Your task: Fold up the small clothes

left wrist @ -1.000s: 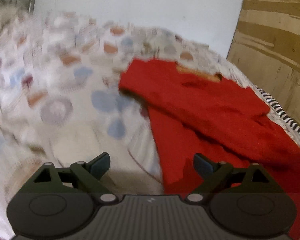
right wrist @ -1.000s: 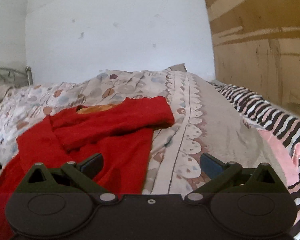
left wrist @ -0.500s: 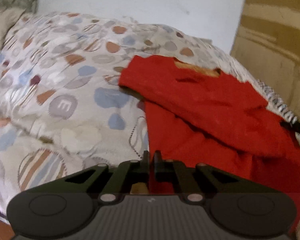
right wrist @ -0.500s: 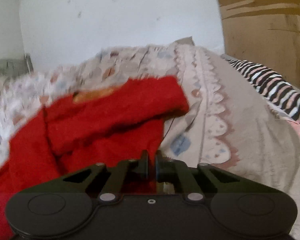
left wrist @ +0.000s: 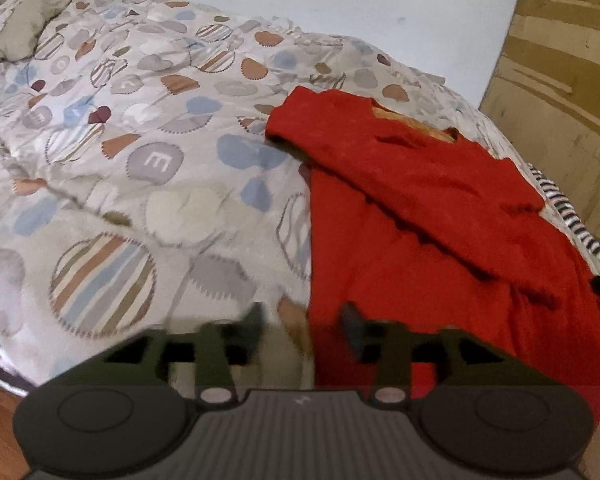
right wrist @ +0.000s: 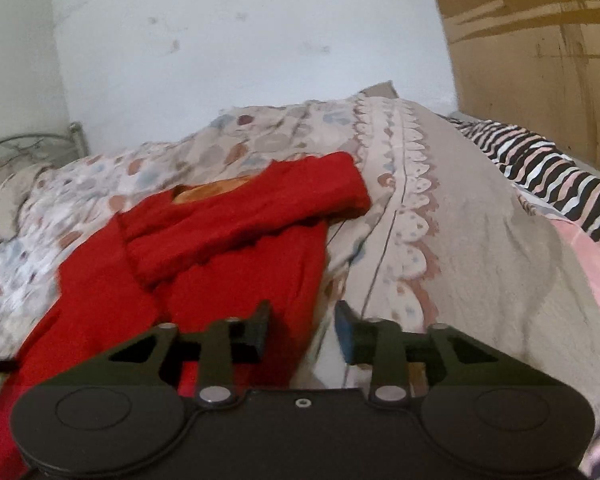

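— How were the fingers (left wrist: 256, 328)?

— On my left gripper (left wrist: 304, 330) the jaws were opening, the left edge of the red sweater (left wrist: 420, 248) lying between them, pads off the cloth. My right gripper (right wrist: 302, 330) was opening too, over the sweater's right edge, gripping nothing.

— And the sweater?

— It lay on the patterned duvet (left wrist: 148, 152), both sleeves folded across its chest, an orange lining showing at the neck. A striped blanket (right wrist: 548, 176) lay well off to its right.
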Demonstrator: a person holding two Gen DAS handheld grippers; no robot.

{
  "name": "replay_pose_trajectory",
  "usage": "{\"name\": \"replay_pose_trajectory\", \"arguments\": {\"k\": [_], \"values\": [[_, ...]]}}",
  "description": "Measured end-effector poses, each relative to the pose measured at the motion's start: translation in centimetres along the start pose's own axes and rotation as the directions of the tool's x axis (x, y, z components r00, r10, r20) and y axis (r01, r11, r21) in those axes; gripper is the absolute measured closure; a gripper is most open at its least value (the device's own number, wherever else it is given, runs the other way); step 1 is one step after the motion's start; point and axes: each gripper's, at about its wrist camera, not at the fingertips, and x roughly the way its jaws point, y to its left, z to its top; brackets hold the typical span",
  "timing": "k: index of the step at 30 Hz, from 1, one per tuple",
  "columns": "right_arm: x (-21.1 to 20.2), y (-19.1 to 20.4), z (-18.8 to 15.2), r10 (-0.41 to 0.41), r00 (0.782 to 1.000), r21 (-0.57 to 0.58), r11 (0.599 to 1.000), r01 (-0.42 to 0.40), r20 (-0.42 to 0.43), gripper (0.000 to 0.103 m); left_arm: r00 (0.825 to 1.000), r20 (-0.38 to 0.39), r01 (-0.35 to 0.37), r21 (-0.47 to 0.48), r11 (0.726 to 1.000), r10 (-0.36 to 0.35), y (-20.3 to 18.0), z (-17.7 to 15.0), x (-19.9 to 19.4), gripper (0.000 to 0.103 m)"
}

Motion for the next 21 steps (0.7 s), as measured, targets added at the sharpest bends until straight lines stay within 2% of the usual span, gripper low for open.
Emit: {"name": "replay_pose_trajectory", "arguments": {"k": [2, 3, 5, 6, 9, 10, 13, 15, 18, 20, 21], "values": [[-2.4, 0.3, -1.4, -0.003, 1.000, -0.047, 0.999, 0.003, 0.003, 0.037, 0.999, -0.022, 0.028, 0.013, 1.000, -0.028, -0.1, -1.0, -0.7, 0.039], [-3.3, 0.4, -2.1, 0.003, 1.000, -0.066, 0.998, -0.003, -0.002, 0.034, 0.998, -0.037, 0.045, 0.021, 0.999, -0.044, -0.2, -1.6, -1.0, 0.040], [-5.1, 0.5, -3.4, 0.014, 1.000, -0.083, 0.996, -0.015, -0.015, 0.031, 0.995, -0.073, 0.068, 0.048, 0.997, -0.064, -0.5, -2.4, -1.3, 0.055], [-5.8, 0.6, -4.0, 0.019, 1.000, -0.079, 0.997, -0.020, -0.018, 0.029, 0.994, -0.080, 0.073, 0.066, 0.995, -0.068, -0.7, -2.8, -1.5, 0.068], [-6.9, 1.2, -5.9, 0.043, 0.998, -0.095, 0.994, -0.047, -0.049, 0.023, 0.996, -0.061, 0.063, 0.107, 0.992, -0.057, -1.2, -3.5, -2.1, 0.085], [-7.0, 1.6, -6.5, 0.029, 0.998, -0.135, 0.990, -0.037, -0.059, 0.023, 0.998, -0.047, 0.046, 0.114, 0.992, -0.041, -1.4, -3.6, -2.3, 0.093], [-7.3, 3.3, -7.8, -0.044, 0.998, -0.318, 0.948, 0.025, -0.053, 0.025, 1.000, 0.001, -0.014, 0.133, 0.991, 0.014, -1.5, -3.3, -3.1, 0.103], [-7.6, 3.5, -8.0, -0.074, 0.996, -0.354, 0.934, 0.053, -0.046, 0.025, 0.999, 0.010, -0.053, 0.129, 0.990, 0.052, -0.9, -2.9, -3.4, 0.103], [-8.8, 3.2, -7.7, -0.074, 0.996, -0.342, 0.938, 0.057, -0.039, 0.026, 0.999, -0.008, -0.038, 0.057, 0.998, 0.039, 0.8, -2.3, -4.3, 0.102], [-10.0, 3.5, -8.0, -0.006, 1.000, -0.373, 0.928, -0.002, -0.021, 0.024, 0.999, 0.006, -0.051, 0.036, 0.998, 0.050, 1.2, -2.5, -5.2, 0.097], [-10.6, 3.9, -8.4, 0.027, 0.999, -0.411, 0.911, -0.034, -0.021, 0.019, 0.998, 0.010, -0.057, 0.041, 0.998, 0.056, 1.2, -2.5, -5.4, 0.089]]}}
